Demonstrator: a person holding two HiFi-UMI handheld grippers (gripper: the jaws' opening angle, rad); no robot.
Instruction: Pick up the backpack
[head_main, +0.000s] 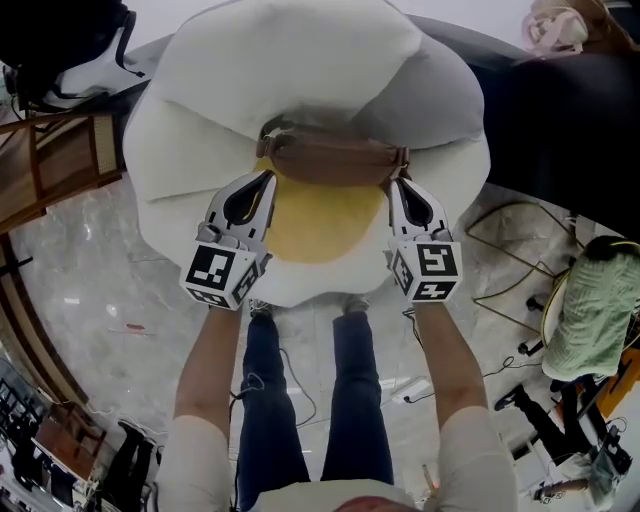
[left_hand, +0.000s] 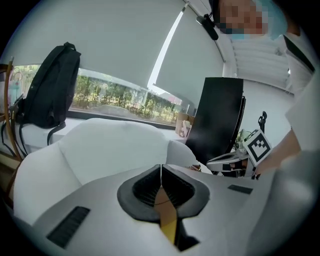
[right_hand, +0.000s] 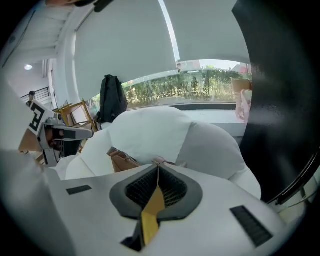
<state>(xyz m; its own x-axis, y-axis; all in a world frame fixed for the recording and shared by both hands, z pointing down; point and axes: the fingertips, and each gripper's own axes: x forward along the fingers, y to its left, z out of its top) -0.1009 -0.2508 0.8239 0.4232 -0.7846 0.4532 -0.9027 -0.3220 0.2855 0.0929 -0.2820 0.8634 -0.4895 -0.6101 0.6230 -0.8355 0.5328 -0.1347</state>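
Backpack (head_main: 325, 215), yellow with a brown top band, lies on the white beanbag (head_main: 200, 120). My left gripper (head_main: 267, 178) and right gripper (head_main: 394, 184) are both closed, tips at the band's ends. Step: grasping. Next, I judge: open, bite the band, lift evenly.

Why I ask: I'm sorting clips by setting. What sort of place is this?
Probably an indoor lounge or showroom-like room: a big white cushioned seat, a polished, marble-look floor, and a long window looking onto greenery.
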